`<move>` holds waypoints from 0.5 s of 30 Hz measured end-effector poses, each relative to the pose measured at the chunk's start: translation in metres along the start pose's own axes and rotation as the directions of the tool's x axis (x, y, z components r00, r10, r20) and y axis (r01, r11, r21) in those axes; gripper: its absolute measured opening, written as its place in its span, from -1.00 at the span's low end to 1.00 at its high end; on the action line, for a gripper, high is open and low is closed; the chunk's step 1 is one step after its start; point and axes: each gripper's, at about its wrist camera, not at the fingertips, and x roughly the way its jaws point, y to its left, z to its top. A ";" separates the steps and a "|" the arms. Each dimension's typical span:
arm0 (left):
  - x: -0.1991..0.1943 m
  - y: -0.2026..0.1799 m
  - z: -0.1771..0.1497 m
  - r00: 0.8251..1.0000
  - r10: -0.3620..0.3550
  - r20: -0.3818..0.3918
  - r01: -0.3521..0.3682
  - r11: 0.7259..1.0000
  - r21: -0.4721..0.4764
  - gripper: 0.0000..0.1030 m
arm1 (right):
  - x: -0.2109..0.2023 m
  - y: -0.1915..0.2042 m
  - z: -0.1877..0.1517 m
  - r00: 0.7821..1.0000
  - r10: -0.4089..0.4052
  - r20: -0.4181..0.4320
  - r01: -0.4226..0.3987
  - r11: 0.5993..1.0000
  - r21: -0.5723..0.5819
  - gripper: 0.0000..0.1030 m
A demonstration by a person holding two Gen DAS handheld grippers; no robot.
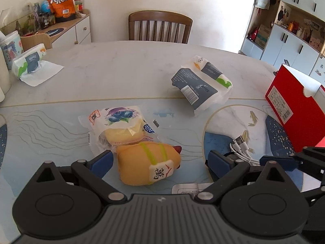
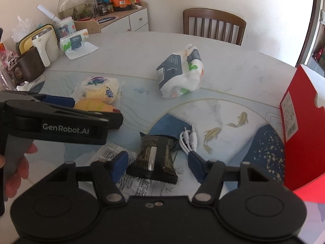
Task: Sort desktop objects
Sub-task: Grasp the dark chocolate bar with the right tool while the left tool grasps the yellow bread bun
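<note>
On your left side, your left gripper [image 1: 160,162] stands with its jaws wide, and between them lies the yellow soft toy [image 1: 148,163], not pressed by either pad: the left pad is just beside the toy's near end, while the right pad is well apart from it. The toy's long axis runs slantwise, from near-left toward the red tip at far-right, so it does not lie squarely across the gap; I judge that you must turn the wrist a little or come lower over its middle before you close. Just behind the toy, touching it, is the bread in a clear wrapper [image 1: 119,126]; take care that the far jaw tips do not catch this wrapper. Further right, your right gripper [image 2: 156,165] has its jaws half wide, with the dark snack bag [image 2: 155,159] between them. The left pad is just beside the bag's left edge, or perhaps touching it, I cannot tell; the right pad is clearly apart. The bag's long axis points away from you, along the fingers, so the jaws would close on its short width, which seems good. It lies on a printed paper [image 2: 134,183], and the white cable [image 2: 189,140] is just beside the right pad. The red box [image 2: 300,126] stands at the far right.
</note>
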 end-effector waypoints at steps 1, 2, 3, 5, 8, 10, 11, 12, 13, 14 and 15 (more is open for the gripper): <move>0.001 0.000 0.000 1.000 0.002 -0.001 -0.002 1.000 -0.001 0.91 | 0.002 0.000 0.000 1.000 0.001 -0.003 -0.001 1.000 0.002 0.18; 0.002 -0.001 0.001 1.000 0.003 -0.002 -0.003 1.000 -0.001 0.87 | 0.004 0.001 0.001 1.000 0.002 -0.007 -0.002 1.000 0.006 0.16; 0.003 -0.001 0.001 1.000 0.007 -0.004 -0.007 1.000 0.000 0.86 | 0.005 0.001 0.001 1.000 0.002 -0.010 -0.002 1.000 0.009 0.14; 0.006 -0.001 0.001 1.000 0.011 -0.007 -0.011 1.000 0.001 0.85 | 0.008 0.001 0.002 1.000 0.005 -0.016 -0.005 1.000 0.015 0.13; 0.010 -0.001 0.001 1.000 0.019 -0.012 -0.019 1.000 0.009 0.79 | 0.011 0.001 0.003 1.000 0.008 -0.021 -0.008 1.000 0.021 0.10; 0.011 -0.001 0.000 1.000 0.024 -0.011 -0.024 1.000 0.015 0.74 | 0.013 0.001 0.004 1.000 0.017 -0.027 -0.016 1.000 0.025 -0.02; 0.011 -0.001 0.000 1.000 0.030 -0.010 -0.030 0.999 0.019 0.68 | 0.014 0.000 0.004 0.999 0.024 -0.030 -0.023 0.999 0.029 -0.09; 0.012 0.000 0.000 0.999 0.037 -0.013 -0.037 0.999 0.021 0.59 | 0.014 0.000 0.004 0.999 0.028 -0.031 -0.027 0.999 0.035 -0.09; 0.013 0.001 0.000 0.999 0.045 -0.015 -0.044 0.999 0.020 0.54 | 0.014 -0.001 0.004 0.999 0.032 -0.032 -0.031 0.999 0.041 -0.08; 0.013 0.002 0.000 0.999 0.048 -0.017 -0.048 0.999 0.018 0.43 | 0.014 -0.001 0.004 0.999 0.037 -0.033 -0.035 0.998 0.047 -0.11; 0.014 0.003 0.000 0.999 0.046 -0.018 -0.046 0.999 0.013 0.43 | 0.014 -0.002 0.004 0.999 0.041 -0.035 -0.039 0.998 0.052 -0.13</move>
